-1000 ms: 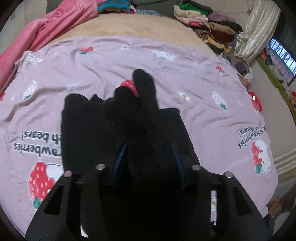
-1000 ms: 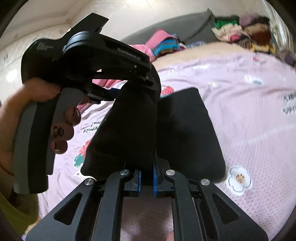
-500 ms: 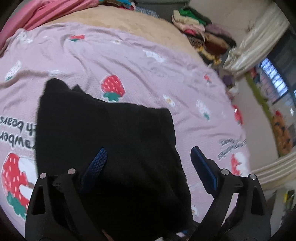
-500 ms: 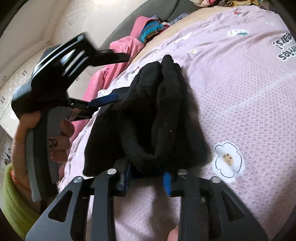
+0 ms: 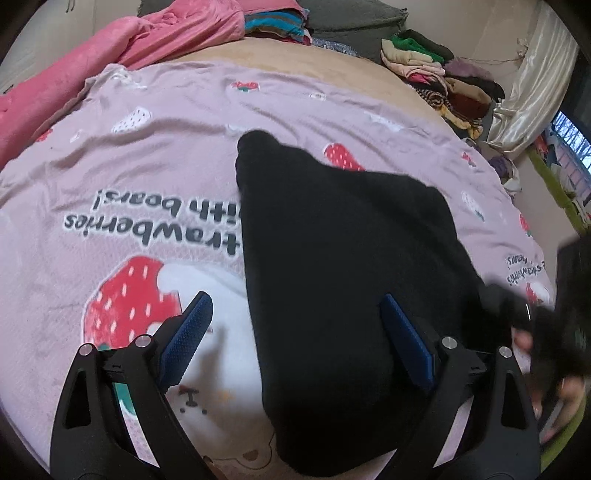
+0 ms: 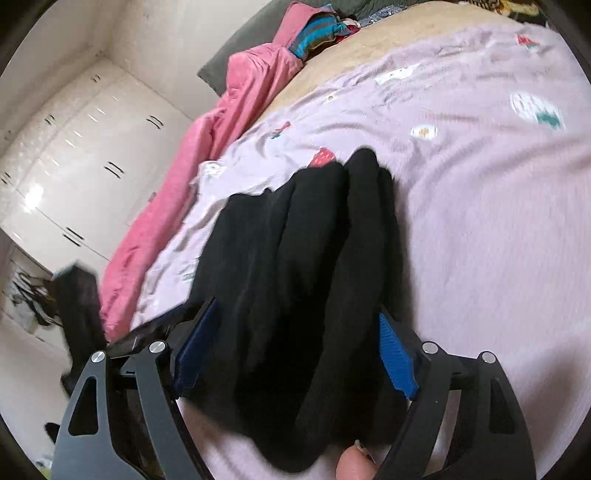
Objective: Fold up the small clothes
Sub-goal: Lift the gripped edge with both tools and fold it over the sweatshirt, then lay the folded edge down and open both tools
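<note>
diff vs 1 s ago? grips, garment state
Both grippers let go: left gripper and right gripper, shut on the black garment a second ago, now stand open. The lifted garment has dropped folded onto the pink strawberry blanket, which stayed put.

We see a lilac bedspread (image 5: 155, 162) printed with strawberries and upside-down lettering, covering the near part of a tan mattress cover (image 5: 314, 62). Along the bed's far left edge lies a pink blanket (image 5: 122, 48), with a striped folded pile (image 5: 275, 27) beside it at the far edge. At the far right corner we see a heap of mixed clothes (image 5: 443, 81), then a pale curtain (image 5: 532, 85). White wardrobes (image 6: 74, 170) stand beyond the bed's left edge
</note>
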`<state>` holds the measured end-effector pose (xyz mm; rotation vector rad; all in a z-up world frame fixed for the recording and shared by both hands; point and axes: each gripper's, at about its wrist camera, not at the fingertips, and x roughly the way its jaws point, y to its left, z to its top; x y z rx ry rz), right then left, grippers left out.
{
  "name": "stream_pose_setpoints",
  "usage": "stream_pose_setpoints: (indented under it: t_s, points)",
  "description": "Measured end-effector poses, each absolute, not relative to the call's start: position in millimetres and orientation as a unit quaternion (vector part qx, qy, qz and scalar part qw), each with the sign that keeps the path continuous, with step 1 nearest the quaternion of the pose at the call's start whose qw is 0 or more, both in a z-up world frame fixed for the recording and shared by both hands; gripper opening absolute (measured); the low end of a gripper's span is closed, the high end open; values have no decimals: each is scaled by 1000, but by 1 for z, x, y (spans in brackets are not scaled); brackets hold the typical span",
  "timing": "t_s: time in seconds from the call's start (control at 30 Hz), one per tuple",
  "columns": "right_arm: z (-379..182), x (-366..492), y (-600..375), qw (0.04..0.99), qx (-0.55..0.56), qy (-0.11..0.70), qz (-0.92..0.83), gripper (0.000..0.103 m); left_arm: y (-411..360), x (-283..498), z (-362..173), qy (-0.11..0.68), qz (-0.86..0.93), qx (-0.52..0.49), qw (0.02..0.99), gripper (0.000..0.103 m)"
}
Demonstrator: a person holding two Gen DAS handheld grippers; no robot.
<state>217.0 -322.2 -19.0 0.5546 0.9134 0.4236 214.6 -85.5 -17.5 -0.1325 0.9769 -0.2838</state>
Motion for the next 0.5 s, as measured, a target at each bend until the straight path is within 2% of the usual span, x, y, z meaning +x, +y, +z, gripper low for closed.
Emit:
stream_pose_setpoints:
  t_s: [0.1, 0.13, 0.17, 0.2, 0.23, 0.37, 0.4, 0.43, 0.5]
  points:
    - [-24, 240, -316, 845, 233, 443, 188, 66, -84, 213, -22, 470, -138, -69, 869, 85]
    - [-27, 245, -314, 847, 227, 445, 182, 52, -84, 214, -22, 471, -138, -67, 869, 85]
    - [-28, 250, -313, 848, 223, 445, 179, 44, -85, 214, -22, 471, -138, -66, 869, 85]
    - [-28, 251, -309, 853, 207, 444, 182, 24, -86, 214, -22, 471, -138, -64, 869, 85]
    - [-24, 249, -307, 860, 190, 437, 184, 21, -86, 214, -21, 472, -138, -64, 869, 85]
    - [1, 241, -309, 886, 154, 389, 200, 20, -93, 208, -15, 464, -147, -52, 872, 85]
    - [2, 239, -310, 892, 140, 383, 194, 18, -96, 206, -15, 463, -146, -47, 873, 85]
    - [-1, 242, -310, 895, 131, 383, 187, 7, -98, 204, -16, 463, -144, -43, 873, 85]
    - [-11, 246, -311, 899, 103, 395, 157, 8, -99, 202, -19, 465, -140, -39, 873, 85]
